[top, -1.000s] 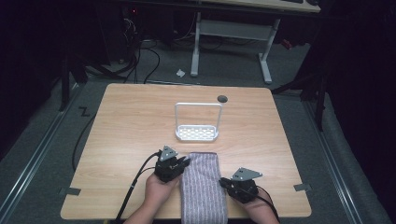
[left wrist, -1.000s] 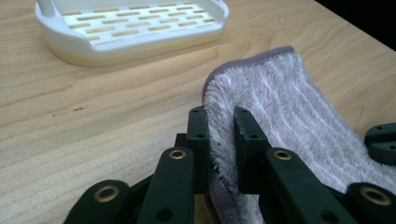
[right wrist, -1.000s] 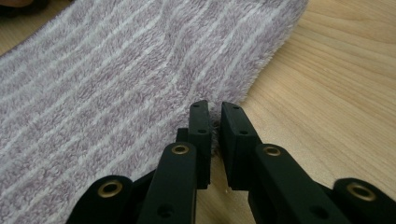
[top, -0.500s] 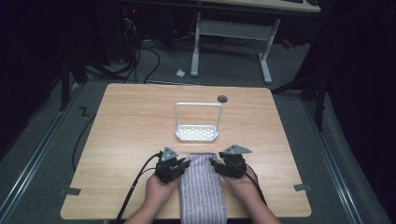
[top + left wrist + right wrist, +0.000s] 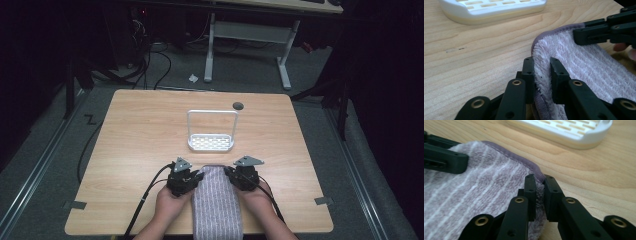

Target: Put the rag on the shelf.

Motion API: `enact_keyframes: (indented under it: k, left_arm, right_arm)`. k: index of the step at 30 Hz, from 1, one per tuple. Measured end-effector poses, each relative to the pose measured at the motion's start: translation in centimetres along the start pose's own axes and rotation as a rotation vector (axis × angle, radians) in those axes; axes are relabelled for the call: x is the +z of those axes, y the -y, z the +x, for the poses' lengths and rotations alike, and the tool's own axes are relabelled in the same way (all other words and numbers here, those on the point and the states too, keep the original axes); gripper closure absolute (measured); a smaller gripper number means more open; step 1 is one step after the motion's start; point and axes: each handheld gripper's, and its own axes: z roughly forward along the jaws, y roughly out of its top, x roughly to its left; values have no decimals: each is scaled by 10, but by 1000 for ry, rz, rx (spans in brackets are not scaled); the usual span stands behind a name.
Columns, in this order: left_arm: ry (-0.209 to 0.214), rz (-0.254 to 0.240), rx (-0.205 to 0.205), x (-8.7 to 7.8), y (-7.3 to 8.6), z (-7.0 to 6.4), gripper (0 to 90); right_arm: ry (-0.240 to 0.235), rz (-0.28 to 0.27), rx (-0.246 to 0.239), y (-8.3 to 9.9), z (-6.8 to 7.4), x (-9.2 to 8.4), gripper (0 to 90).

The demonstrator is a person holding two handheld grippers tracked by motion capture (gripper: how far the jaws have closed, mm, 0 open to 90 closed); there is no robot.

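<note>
A folded purple towel with pale stripes (image 5: 217, 205) lies at the table's near edge, between the person's two hands. My left gripper (image 5: 199, 175) is shut on the towel's far left corner; in the left gripper view the jaws (image 5: 542, 75) pinch the fluffy edge (image 5: 584, 62). At the far right corner my right gripper (image 5: 229, 174) has just been closing, and its jaws (image 5: 539, 192) now press on the hemmed corner of the towel (image 5: 474, 187). Each gripper view also shows the other gripper's jaws across the towel.
A white slotted rack (image 5: 211, 142) with a tall wire handle stands just beyond the towel at mid-table. A small dark round spot (image 5: 238, 105) sits near the far edge. The wooden table (image 5: 140, 130) has tape pieces at its front corners. Cables trail from both grippers.
My right gripper has moved from the towel's right side, nearer the front, up and inward to the far right corner and shut on it. The left gripper has stayed put.
</note>
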Motion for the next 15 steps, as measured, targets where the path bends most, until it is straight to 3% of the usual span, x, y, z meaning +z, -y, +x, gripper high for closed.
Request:
enact_keyframes:
  k: [1, 5, 8, 11, 15]
  left_arm:
    - [-8, -2, 10, -1, 1, -2, 768]
    - [-29, -44, 46, -8, 6, -11, 768]
    - [-43, -98, 93, -16, 9, -20, 768]
    - [-58, -161, 131, -24, 8, -30, 768]
    - [-71, -238, 155, -34, 7, -41, 773]
  right_arm:
    - [4, -38, -6, 2, 5, -9, 829]
    - [30, -93, -24, 9, 14, -22, 828]
    - [72, -168, -73, 25, 23, -37, 829]
    - [97, -189, -108, 28, 26, -41, 829]
    - [121, -268, -118, 26, 31, -51, 831]
